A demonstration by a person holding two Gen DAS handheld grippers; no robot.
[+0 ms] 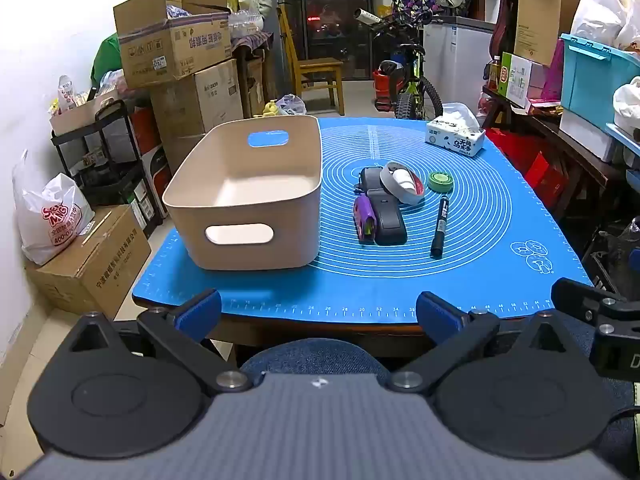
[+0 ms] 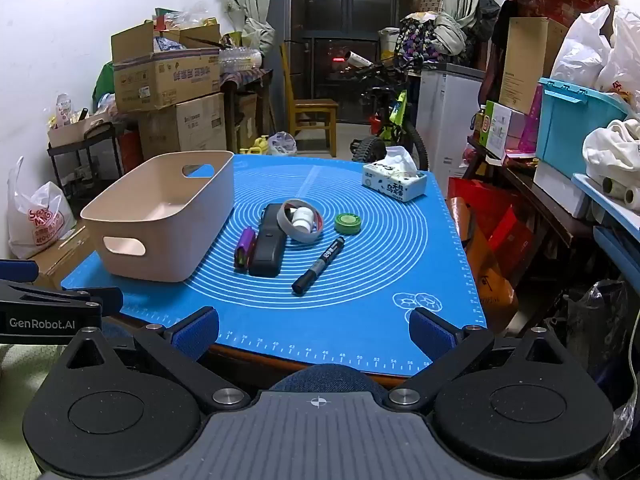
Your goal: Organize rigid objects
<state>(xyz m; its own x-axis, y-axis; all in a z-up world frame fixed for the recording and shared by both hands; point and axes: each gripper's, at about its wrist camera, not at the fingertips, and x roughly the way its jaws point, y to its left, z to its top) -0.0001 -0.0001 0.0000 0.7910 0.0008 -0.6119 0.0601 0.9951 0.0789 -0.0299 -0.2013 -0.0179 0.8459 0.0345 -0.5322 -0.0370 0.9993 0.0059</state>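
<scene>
An empty beige bin (image 1: 244, 192) (image 2: 160, 220) stands on the left of the blue mat (image 1: 460, 240) (image 2: 380, 248). To its right lie a purple device (image 1: 365, 219) (image 2: 244, 247), a black case (image 1: 387, 220) (image 2: 269, 249), a grey tape roll (image 1: 391, 185) (image 2: 289, 227) around a white bottle (image 1: 403, 180) (image 2: 302, 218), a green round tin (image 1: 440, 181) (image 2: 347, 223) and a black marker (image 1: 439, 227) (image 2: 319, 266). My left gripper (image 1: 318, 314) and right gripper (image 2: 314, 330) are open and empty, at the table's near edge.
A tissue pack (image 1: 456, 138) (image 2: 394, 182) sits at the mat's far right. Cardboard boxes (image 1: 176, 48) and a black shelf (image 1: 100, 152) stand left of the table; a bicycle (image 1: 404, 80), a wooden chair (image 1: 316, 72) and stacked boxes (image 2: 524, 64) lie behind and right.
</scene>
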